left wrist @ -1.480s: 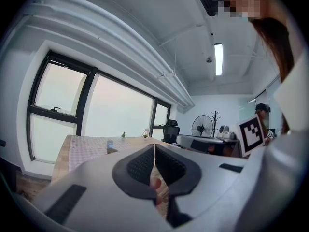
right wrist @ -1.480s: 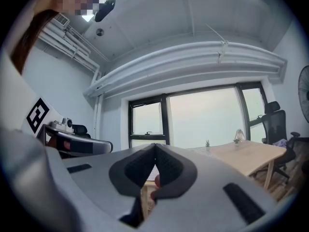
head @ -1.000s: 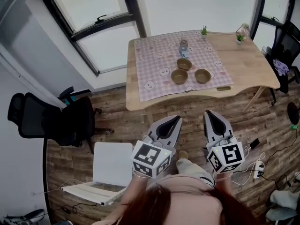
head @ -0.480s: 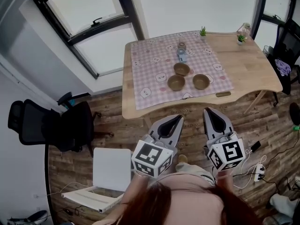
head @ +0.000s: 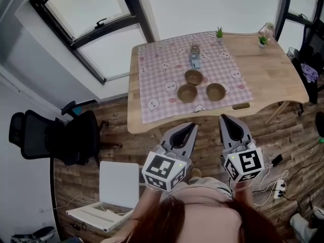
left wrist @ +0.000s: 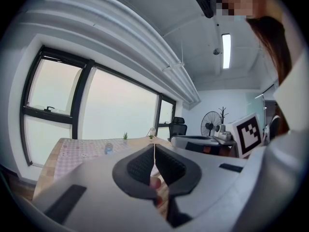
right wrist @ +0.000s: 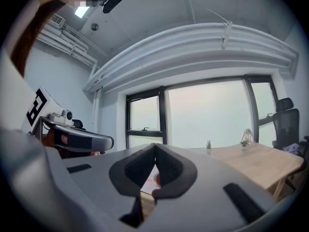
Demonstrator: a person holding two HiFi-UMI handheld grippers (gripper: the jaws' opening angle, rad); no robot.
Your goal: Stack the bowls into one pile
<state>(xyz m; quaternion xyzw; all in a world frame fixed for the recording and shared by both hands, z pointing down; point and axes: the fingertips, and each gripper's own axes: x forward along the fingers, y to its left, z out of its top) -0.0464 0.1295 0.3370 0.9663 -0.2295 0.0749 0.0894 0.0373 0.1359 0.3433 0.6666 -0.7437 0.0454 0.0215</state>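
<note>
Three brown bowls sit apart on the pink checked cloth of a wooden table: one at the back, one front left, one front right. My left gripper and right gripper hover side by side over the floor, short of the table's near edge, both pointing at it. Each has its jaws shut with nothing between them, as the left gripper view and the right gripper view show.
A small glass jar and a blue object stand on the cloth behind the bowls. Two small plants stand at the table's far edge. A black office chair and a white folding seat stand on the wood floor at left.
The table and bowls have drawn closer to both grippers in the head view. Both grippers stay shut and side by side.
</note>
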